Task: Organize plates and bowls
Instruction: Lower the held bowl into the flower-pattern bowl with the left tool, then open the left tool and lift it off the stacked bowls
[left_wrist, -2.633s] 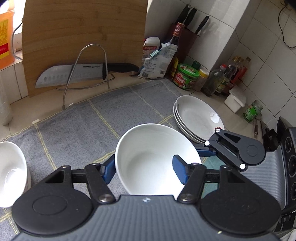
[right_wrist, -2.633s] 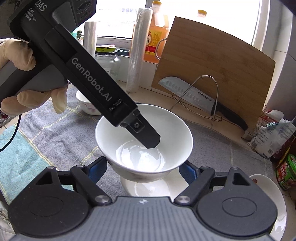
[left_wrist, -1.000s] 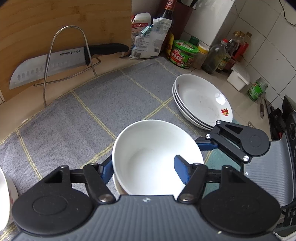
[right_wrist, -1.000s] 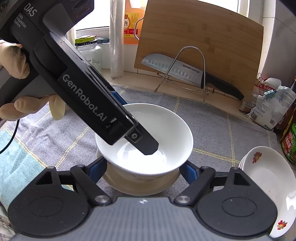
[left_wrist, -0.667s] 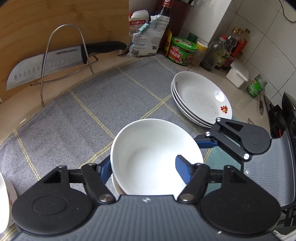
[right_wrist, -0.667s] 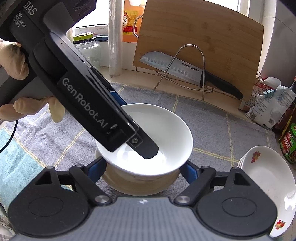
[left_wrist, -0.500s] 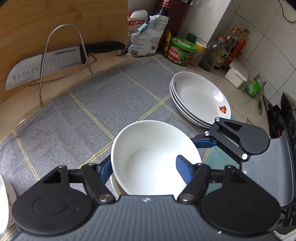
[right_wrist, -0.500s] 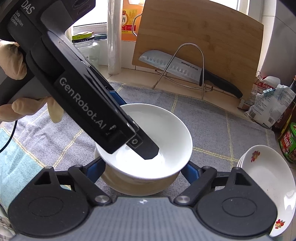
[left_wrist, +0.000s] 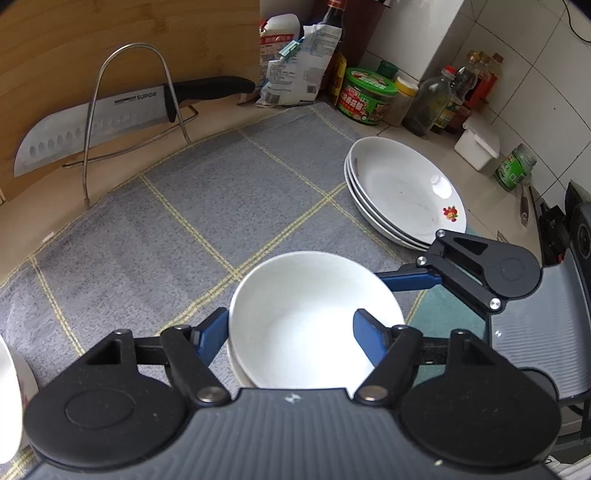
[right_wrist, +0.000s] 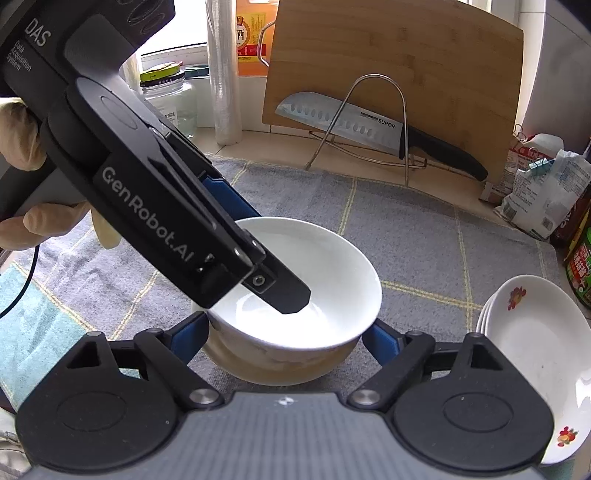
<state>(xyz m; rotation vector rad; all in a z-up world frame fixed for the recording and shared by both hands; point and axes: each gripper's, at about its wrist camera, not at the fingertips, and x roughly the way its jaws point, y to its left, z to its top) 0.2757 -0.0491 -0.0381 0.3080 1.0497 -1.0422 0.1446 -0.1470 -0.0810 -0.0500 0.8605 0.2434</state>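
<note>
A white bowl (left_wrist: 306, 317) (right_wrist: 317, 266) sits nested in a cream-white bowl (right_wrist: 277, 365) on the grey checked towel (left_wrist: 184, 229). My left gripper (left_wrist: 288, 332) straddles the top bowl's wall, one finger (right_wrist: 288, 295) inside and the other outside. Its jaws are opening and the pads look clear of the wall. My right gripper (right_wrist: 286, 336) has a blue pad on each side of the bowl stack. Its jaws are opening wide and its pads stand off both bowls. In the left wrist view the right gripper (left_wrist: 480, 266) shows beside the bowl's right rim.
A stack of white plates (left_wrist: 402, 192) (right_wrist: 532, 339) lies right of the bowls. Another white bowl (left_wrist: 7, 398) shows at the left edge. Behind stand a cutting board (right_wrist: 391, 59), a knife (left_wrist: 96, 122) on a wire rack, jars and bottles (left_wrist: 365, 96). A gloved hand (right_wrist: 14, 136) holds the left gripper.
The top bowl has come down and settled into the lower bowl. The right gripper's pads have spread well apart from the stack. The left gripper's fingers have parted slightly.
</note>
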